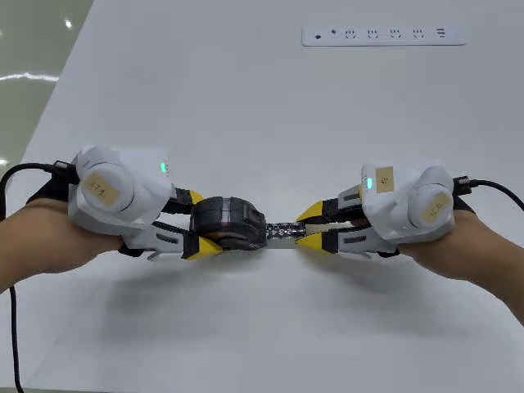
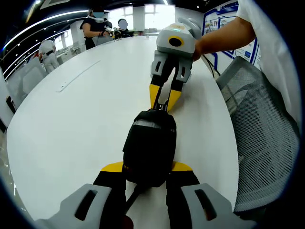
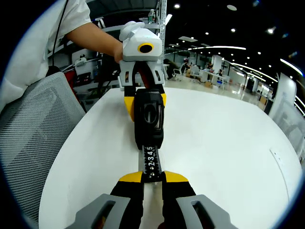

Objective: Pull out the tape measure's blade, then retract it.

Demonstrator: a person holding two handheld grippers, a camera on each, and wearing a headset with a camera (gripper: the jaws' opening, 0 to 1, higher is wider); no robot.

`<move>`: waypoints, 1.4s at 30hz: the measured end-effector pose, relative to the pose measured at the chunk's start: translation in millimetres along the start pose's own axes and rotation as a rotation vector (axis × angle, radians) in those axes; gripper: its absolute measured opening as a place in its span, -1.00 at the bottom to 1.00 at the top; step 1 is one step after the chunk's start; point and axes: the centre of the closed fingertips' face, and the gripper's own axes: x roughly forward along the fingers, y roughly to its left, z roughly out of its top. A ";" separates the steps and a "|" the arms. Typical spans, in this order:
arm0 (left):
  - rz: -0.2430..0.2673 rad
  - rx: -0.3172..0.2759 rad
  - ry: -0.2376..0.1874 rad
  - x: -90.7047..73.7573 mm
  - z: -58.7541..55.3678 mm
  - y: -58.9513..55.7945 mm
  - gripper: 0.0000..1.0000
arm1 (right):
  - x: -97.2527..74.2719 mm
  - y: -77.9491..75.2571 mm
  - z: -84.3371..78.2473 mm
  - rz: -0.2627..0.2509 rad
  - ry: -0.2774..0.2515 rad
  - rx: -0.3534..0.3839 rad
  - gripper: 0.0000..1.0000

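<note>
One tape measure (image 1: 232, 223), case clamped between left gripper (image 1: 203, 223) jaws; blade (image 1: 282, 232) out a short length, tip pinched in right gripper (image 1: 311, 227) jaws; white table (image 1: 246, 106) beneath.

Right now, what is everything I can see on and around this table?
table: one, white, under everything
tape measure: one, black, mid-table, clamped in the left tongs
blade: one, a short numbered stretch pulled out, its end pinched by the right tongs
power strip: one, white, far edge of the table
chair: one, grey mesh, beside the table
cables: two, black, one trailing from each tool
people: a few, in the background past the table
left tongs: yellow tips, shut
right tongs: yellow tips, shut
left hand, right hand: one gripping each white tool
</note>
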 end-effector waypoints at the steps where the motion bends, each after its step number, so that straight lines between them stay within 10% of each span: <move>1: 0.000 0.000 0.000 0.0 0.0 0.1 -0.47 | -1.1 -0.3 -0.9 -0.001 0.001 0.002 -0.78; 42: -0.020 0.021 0.014 0.4 -0.7 0.3 -0.47 | -51.9 2.5 -34.7 -0.052 0.061 0.048 -0.79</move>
